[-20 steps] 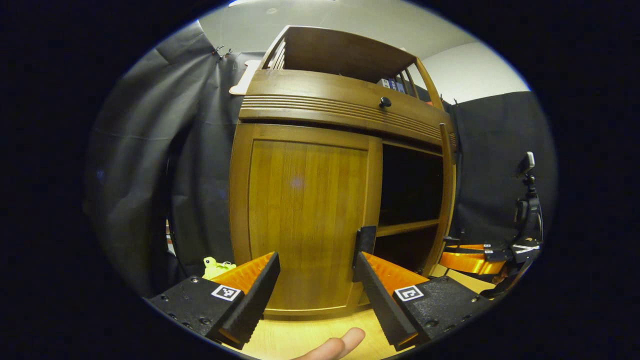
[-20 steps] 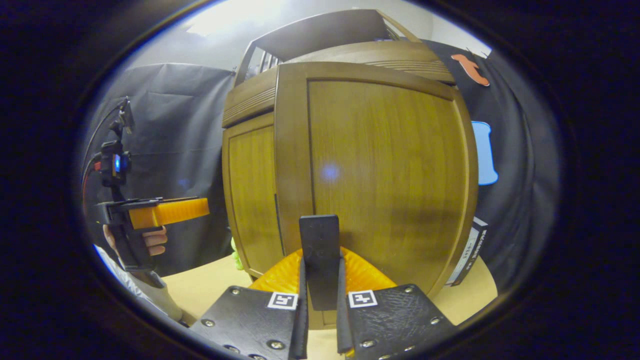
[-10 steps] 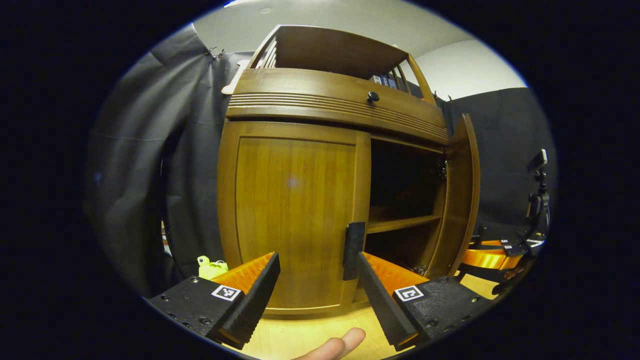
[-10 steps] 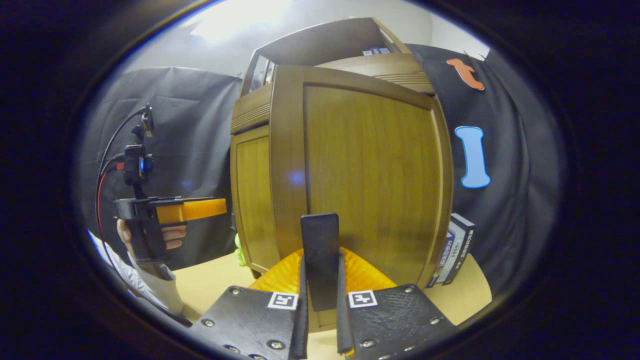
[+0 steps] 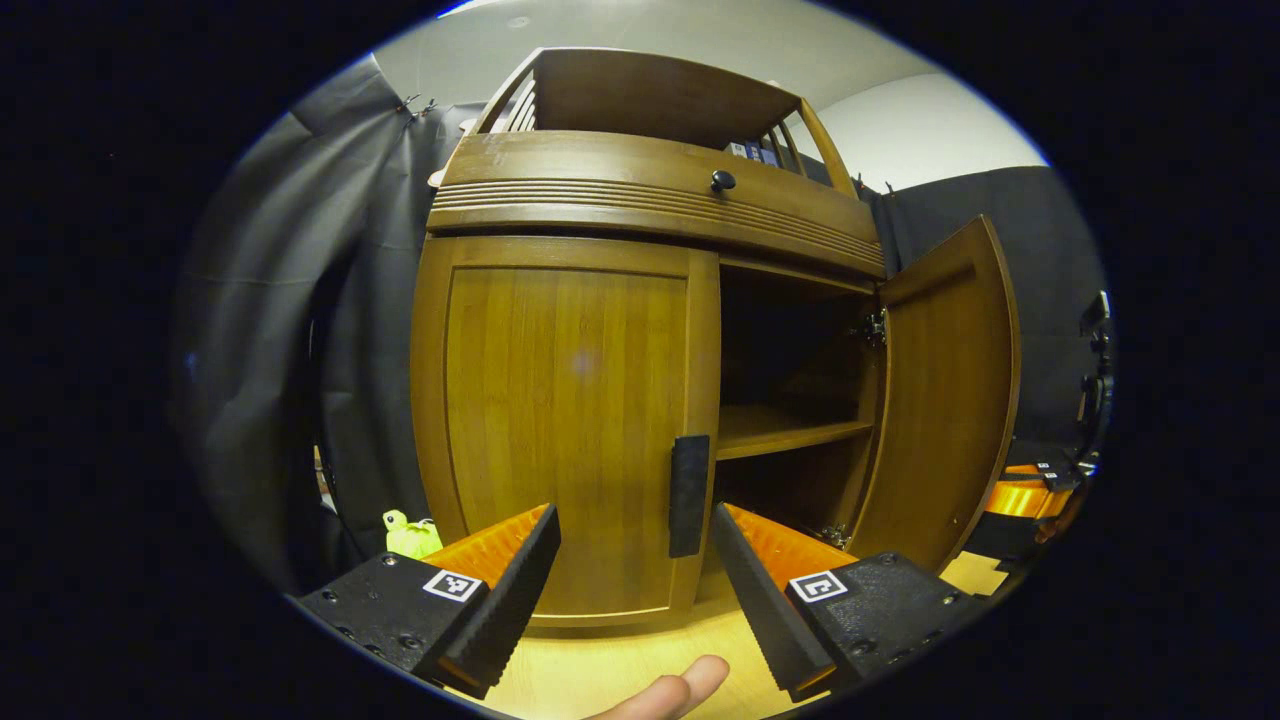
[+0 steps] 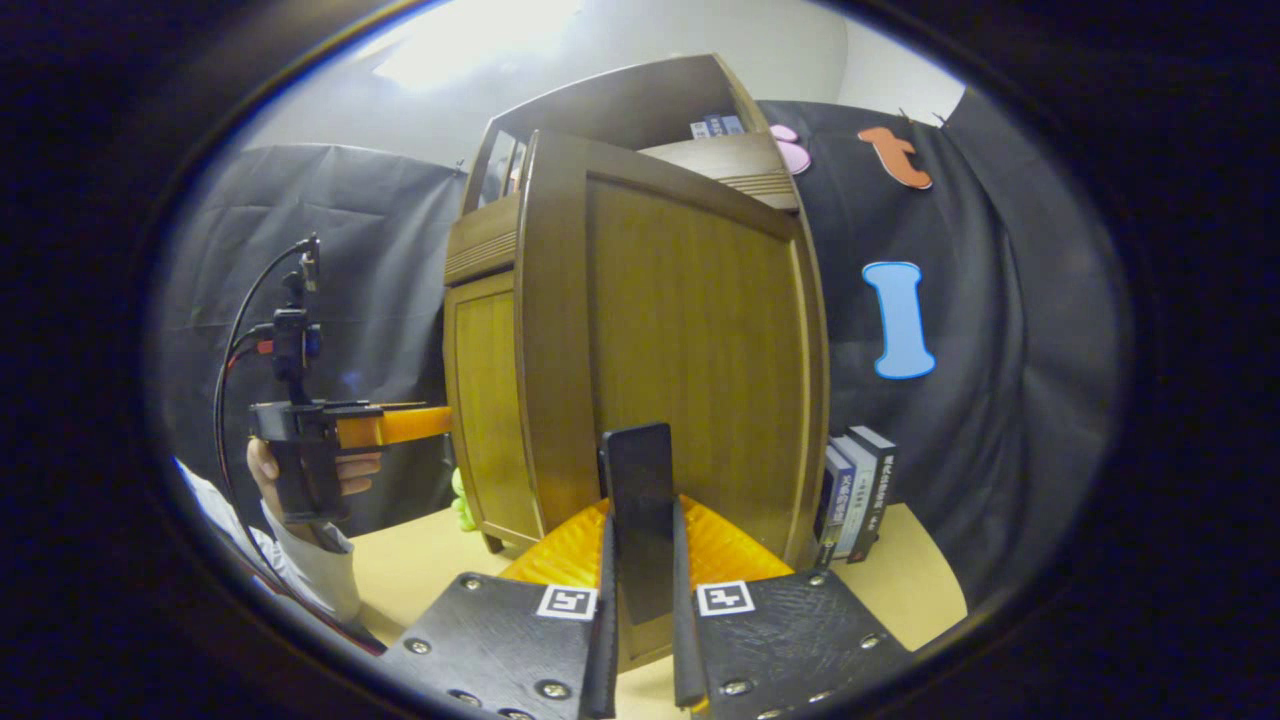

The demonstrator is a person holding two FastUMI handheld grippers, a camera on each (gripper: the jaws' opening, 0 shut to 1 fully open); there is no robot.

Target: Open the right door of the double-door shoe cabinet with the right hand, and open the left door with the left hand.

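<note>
While the right door [image 5: 945, 400] is swung wide off the shoe cabinet [image 5: 650, 200], the left door [image 5: 565, 420] sits flush and closed, so I'd say we're mid-task: right half basically done, left half not started.

Going left to right from the cabinet as the landmark. Left of it, low down by its foot, there's a little yellow-green toy [image 5: 405, 533] against the dark cloth. In front of the left door hangs the left gripper [image 5: 630, 560], fingers spread well apart with nothing between them, lined up either side of the left door's handle [image 5: 689, 495], a flat dark vertical slab on the door's inner edge. Not touching it as far as I can tell. My guess for the next move: ease forward so the fingers straddle that slab, pinch, then pull in an arc around the hinge side.

Right of the handle, the open bay shows a shelf [image 5: 780, 430] inside. Over on the right door, the right gripper [image 6: 640, 640] is clamped on that door's handle [image 6: 636, 500], both fingers pressed against its sides.

Materials: warm brown wood with straight vertical grain, satin finish, framed panel doors, ribbed moulding under the top, small round dark knob [image 5: 722, 181]. Gripper fingers look ridged. Books [image 6: 855, 490] stand right of the cabinet.
</note>
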